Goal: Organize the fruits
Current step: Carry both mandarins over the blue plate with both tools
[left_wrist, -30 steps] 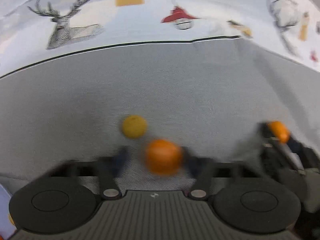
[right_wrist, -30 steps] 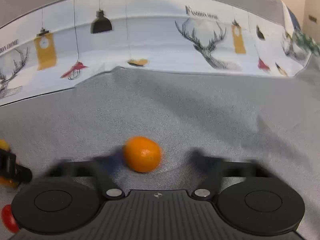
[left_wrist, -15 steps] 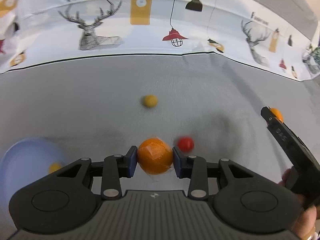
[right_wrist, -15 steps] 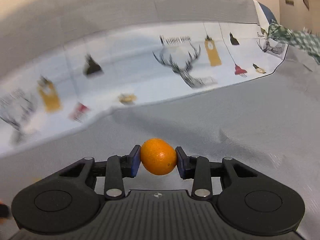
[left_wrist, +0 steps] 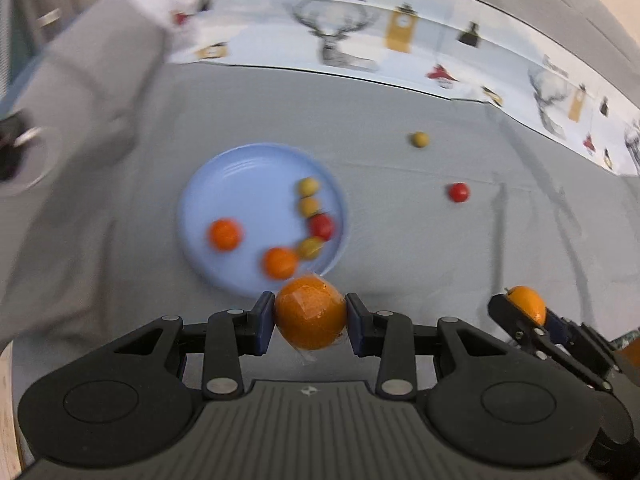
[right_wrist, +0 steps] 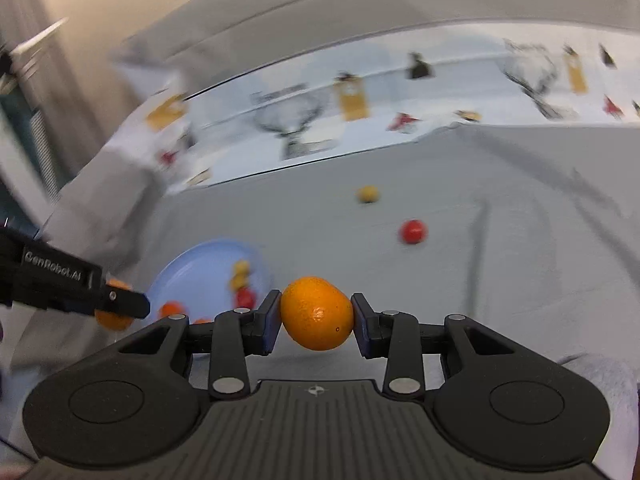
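My left gripper (left_wrist: 310, 318) is shut on an orange in clear wrap (left_wrist: 310, 312), held above the near rim of a blue plate (left_wrist: 240, 184). The plate holds several small fruits: oranges, yellow ones and a red one (left_wrist: 321, 226). My right gripper (right_wrist: 316, 314) is shut on a bare orange (right_wrist: 317, 313); it shows at the lower right of the left wrist view (left_wrist: 524, 310). In the right wrist view the plate (right_wrist: 200, 264) lies to the left, with the left gripper's finger (right_wrist: 72, 284) over it. A yellow fruit (left_wrist: 419, 139) and a red fruit (left_wrist: 458, 192) lie loose on the grey cloth.
The grey cloth (left_wrist: 400, 248) covers the surface, with creases on the right. A white patterned strip with deer and lamps (left_wrist: 348, 44) runs along the back. The loose fruits appear again in the right wrist view, yellow (right_wrist: 368, 194) and red (right_wrist: 413, 231).
Both grippers rose from the cloth with their oranges and swung left. The blue plate has come fully into the left wrist view and into the right wrist view.
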Demonstrator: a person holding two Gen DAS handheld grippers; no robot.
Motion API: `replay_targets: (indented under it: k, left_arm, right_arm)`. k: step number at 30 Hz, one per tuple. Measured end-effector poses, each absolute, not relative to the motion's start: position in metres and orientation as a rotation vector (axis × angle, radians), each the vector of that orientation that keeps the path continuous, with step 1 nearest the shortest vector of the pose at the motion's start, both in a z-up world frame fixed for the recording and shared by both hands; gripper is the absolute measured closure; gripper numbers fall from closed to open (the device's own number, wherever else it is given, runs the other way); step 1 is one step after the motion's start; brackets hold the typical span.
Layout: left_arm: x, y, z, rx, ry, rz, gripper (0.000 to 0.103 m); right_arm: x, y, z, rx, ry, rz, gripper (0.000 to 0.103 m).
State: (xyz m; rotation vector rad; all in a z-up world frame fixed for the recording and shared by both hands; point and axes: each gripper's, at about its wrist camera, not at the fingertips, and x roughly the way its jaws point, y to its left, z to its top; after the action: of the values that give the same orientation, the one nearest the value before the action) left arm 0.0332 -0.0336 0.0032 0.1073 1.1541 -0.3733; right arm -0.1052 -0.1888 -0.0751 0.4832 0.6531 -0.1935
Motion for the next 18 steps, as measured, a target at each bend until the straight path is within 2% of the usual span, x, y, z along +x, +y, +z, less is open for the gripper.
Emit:
replay_targets:
  k: [8,18]
  left_arm:
    - [-0.014,0.055,0.025,0.059,1.02,-0.282,0.062]
    - [-0.049,0.087,0.033,0.002,0.962,-0.281,0.062]
  right_arm:
    - [-0.12,-0.113,-0.025,0.365,0.614,-0.076,0.064]
    - [-0.142,-0.07,0.0,0.266,0.576,-0.049,0.064]
